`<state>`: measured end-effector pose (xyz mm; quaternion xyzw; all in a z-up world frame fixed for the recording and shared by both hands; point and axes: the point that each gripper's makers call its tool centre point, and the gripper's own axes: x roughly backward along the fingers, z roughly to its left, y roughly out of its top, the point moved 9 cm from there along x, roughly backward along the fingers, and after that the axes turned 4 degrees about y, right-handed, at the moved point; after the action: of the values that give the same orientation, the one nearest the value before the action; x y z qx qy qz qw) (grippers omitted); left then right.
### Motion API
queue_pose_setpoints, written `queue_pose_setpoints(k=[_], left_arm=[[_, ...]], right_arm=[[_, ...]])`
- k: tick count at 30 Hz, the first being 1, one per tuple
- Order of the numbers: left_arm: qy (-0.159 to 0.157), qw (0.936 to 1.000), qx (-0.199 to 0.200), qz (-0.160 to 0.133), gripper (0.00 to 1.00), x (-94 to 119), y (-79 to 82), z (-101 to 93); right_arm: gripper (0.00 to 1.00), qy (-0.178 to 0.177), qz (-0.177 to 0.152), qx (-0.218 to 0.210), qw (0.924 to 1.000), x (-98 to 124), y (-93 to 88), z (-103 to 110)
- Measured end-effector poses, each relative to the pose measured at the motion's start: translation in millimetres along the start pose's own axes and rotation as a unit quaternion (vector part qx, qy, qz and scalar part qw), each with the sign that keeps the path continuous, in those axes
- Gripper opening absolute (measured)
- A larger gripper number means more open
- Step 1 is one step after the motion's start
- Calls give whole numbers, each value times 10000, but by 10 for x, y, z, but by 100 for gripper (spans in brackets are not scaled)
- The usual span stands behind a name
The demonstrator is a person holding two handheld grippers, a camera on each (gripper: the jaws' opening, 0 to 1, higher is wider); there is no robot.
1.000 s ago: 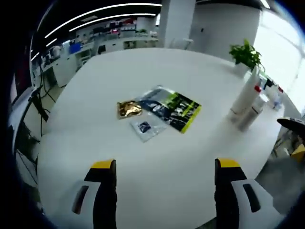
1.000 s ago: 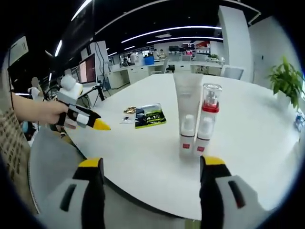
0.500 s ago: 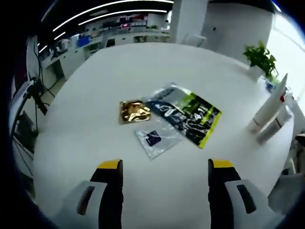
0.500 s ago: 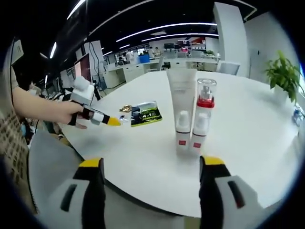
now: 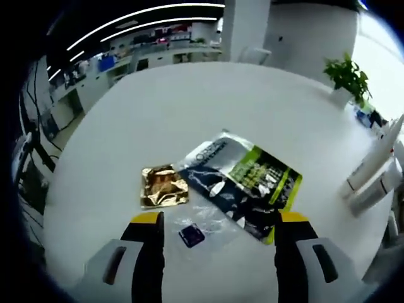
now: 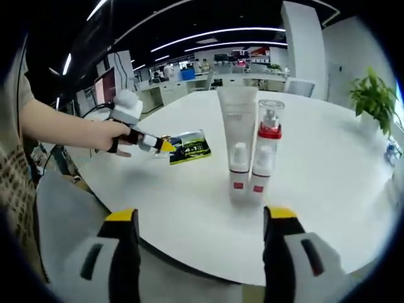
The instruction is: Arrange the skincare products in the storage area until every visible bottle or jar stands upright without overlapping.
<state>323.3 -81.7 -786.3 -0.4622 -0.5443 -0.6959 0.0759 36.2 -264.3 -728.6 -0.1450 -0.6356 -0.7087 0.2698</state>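
Left tool (image 5: 214,221) moved over clear sachet (image 5: 201,228), jaws spread, arm outstretched

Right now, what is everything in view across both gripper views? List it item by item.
Table: one, white, round, bearing everything below.
Large sachet: one, dark blue and lime green, lying flat mid-table.
Gold sachet: one, gold foil, flat, left of the large sachet.
Clear sachet: one, transparent with a dark blue patch, flat, between the left gripper's jaws.
Tube: one, white, upright on its cap.
Pump bottle: one, clear cap, red collar, upright beside the tube.
Small bottles: two, white with red labels, upright in front of those.
Potted plant: one, green, far table edge.
Left gripper: one, black with yellow tips, open.
Right gripper: one, same colours, open.
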Motion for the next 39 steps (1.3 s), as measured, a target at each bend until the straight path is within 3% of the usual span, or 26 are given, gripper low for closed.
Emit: queue_pose_setpoints(k=[3,7,12,17,20,27,28,33,39], left_arm=[[-72,10000,8,-39,69,-65,127,-103],[-126,9989,440,-23,71,-163,243,-245],[147,9952,959,107,77,-260,317,-364],[500,9931,1034,246,86,-413,386,-485],[794,9909,930,559,89,-502,397,-552],[1097,9891,533,829,85,-656,361,-594],[1122,9889,695,681,86,-663,376,-591],[1252,9858,868,713,85,-616,334,-561],[1377,9811,1086,813,91,-596,292,-533]], right_arm=[[81,-35,7,-18,10000,1,-3,-6],[81,-63,26,-20,10000,0,-4,-11],[81,-91,50,-13,9999,0,-3,-11],[80,-104,70,-24,9999,0,-5,-14],[80,-119,75,-31,9999,-1,-6,-17],[80,-162,77,-87,9998,0,-8,-32],[80,-167,75,-102,9998,1,-9,-36],[80,-172,80,-128,9997,-2,-11,-38],[80,-178,87,-154,9997,-4,-12,-42]])
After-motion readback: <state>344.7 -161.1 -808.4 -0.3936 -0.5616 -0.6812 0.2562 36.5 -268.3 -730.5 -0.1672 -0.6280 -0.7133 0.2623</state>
